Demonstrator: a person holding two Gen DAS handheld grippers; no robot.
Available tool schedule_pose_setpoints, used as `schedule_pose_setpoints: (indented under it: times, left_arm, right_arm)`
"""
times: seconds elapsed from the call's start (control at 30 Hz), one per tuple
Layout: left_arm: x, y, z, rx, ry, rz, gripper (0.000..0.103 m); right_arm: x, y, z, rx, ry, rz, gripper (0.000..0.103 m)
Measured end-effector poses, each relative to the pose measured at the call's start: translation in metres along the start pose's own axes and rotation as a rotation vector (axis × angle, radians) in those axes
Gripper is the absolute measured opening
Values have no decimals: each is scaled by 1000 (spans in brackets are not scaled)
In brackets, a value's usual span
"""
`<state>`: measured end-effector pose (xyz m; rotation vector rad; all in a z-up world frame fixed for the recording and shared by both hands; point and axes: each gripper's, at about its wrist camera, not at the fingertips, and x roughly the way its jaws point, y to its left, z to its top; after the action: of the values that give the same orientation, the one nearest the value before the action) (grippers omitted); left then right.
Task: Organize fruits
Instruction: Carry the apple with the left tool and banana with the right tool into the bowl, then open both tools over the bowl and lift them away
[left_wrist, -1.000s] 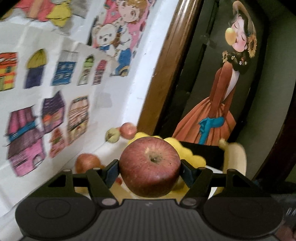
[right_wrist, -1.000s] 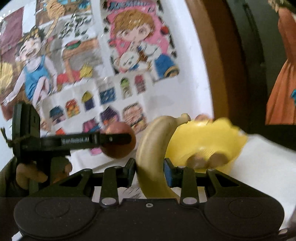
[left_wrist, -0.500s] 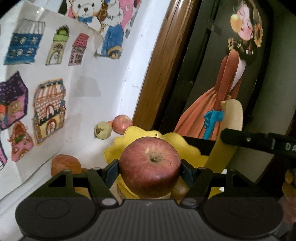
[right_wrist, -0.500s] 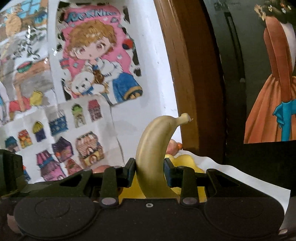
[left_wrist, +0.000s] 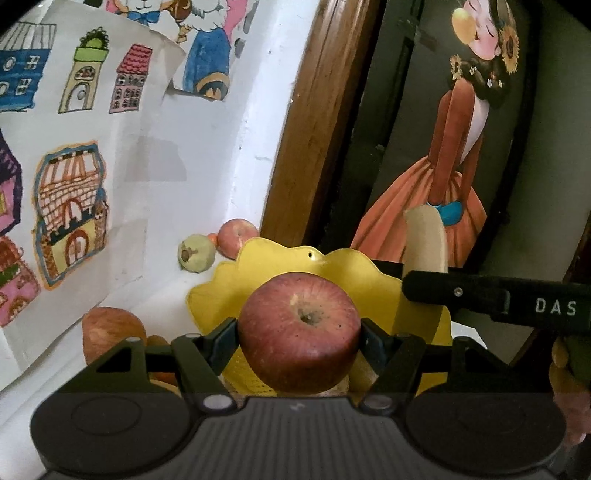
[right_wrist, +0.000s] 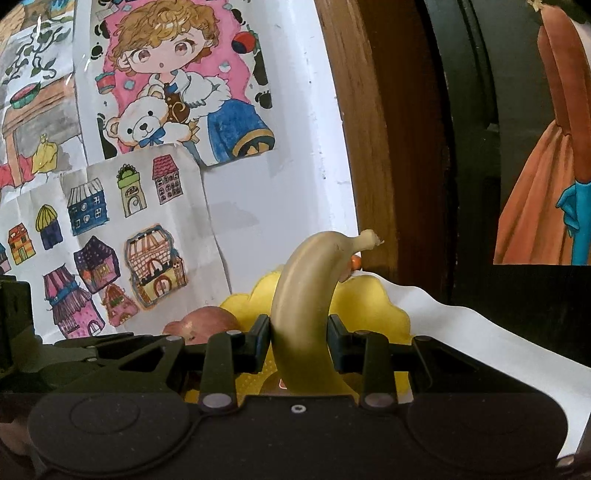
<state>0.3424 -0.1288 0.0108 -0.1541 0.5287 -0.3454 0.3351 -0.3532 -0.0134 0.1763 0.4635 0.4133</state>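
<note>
**Fruit poised over yellow basket**

Apple (left_wrist: 299, 334) clamped stem-up between the blue pads of the left gripper (left_wrist: 298, 338), hanging directly above the scalloped yellow basket (left_wrist: 280, 264), so that a straight drop probably suffices. Banana (right_wrist: 308, 314) pinched at mid-length by the right gripper (right_wrist: 299, 339), long axis upright, stem tip curling toward the wooden door frame (right_wrist: 354, 147). Same basket (right_wrist: 373, 302) just ahead of and below the right fingers. Seen from the left wrist, banana (left_wrist: 426, 236) standing at the basket's right rim, right tool beside it. Likely needs tilting flat before release, lest it tip out. Left side apparently nearer the basket's middle. Loose fruit on the white surface beyond: pale green fruit (left_wrist: 195, 254), peach-coloured fruit (left_wrist: 236, 238), brownish fruit (left_wrist: 110, 330) at left.
</note>
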Motion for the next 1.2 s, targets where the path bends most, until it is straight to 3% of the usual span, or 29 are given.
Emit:
schedule_pose_setpoints:
  times: [0.3,0.87,1.2]
  left_arm:
    - [3,-4,-2,26,2,4,74]
    - [5,-6,-3,56,10,2,74]
    - [0,-5,-4,58,-23,-4,76]
  right_arm:
    - [23,4,2,-35,80,-11,35]
    - [49,3,5,-16,138,8,35]
    - [49,-3,5,-23,107,-8,37]
